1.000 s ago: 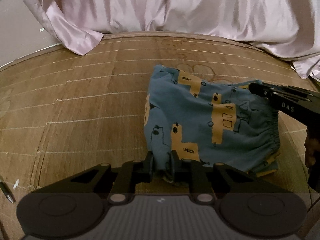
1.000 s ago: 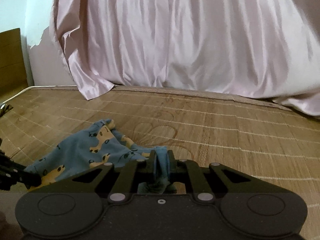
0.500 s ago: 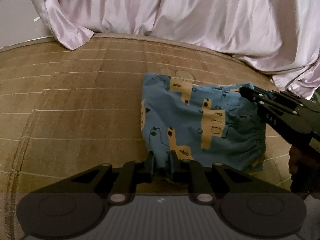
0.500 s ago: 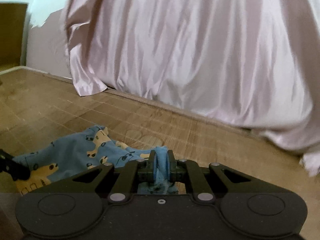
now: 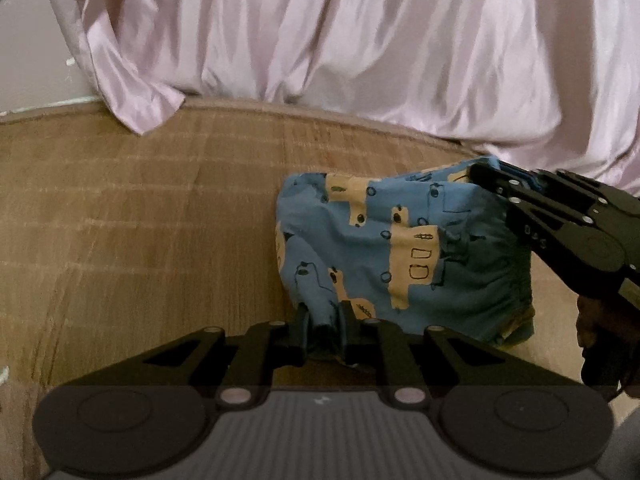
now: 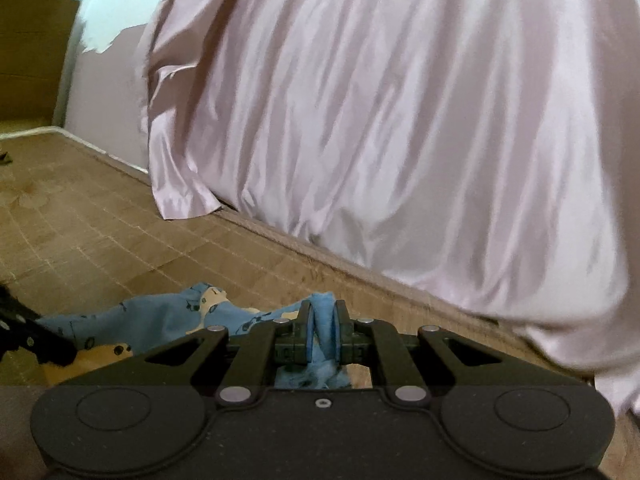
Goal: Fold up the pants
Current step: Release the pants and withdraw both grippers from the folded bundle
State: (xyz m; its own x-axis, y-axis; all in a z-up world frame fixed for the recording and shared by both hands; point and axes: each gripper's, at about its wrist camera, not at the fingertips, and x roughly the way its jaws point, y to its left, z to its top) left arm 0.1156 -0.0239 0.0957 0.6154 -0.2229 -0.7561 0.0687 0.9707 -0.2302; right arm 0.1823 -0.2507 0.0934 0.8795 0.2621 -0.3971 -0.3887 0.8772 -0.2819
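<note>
The blue pants (image 5: 400,256) with tan vehicle prints hang folded between my two grippers, lifted above the woven mat (image 5: 140,220). My left gripper (image 5: 323,312) is shut on the near lower corner of the cloth. In the left wrist view my right gripper (image 5: 486,172) pinches the far upper corner at the right. The right wrist view shows that gripper (image 6: 323,312) shut on a bunched blue edge of the pants (image 6: 160,320), with the rest of the cloth sagging to the left toward the left gripper's tip (image 6: 24,332).
A pale pink satin sheet (image 5: 340,40) drapes down behind the mat's far edge. The sheet (image 6: 400,120) fills most of the right wrist view. A brown board (image 6: 32,60) stands at the far left. A person's hand (image 5: 600,320) holds the right gripper's handle.
Both grippers have risen and moved toward the pink sheet, carrying the pants up off the mat. The right gripper has swung further toward the mat's far edge.
</note>
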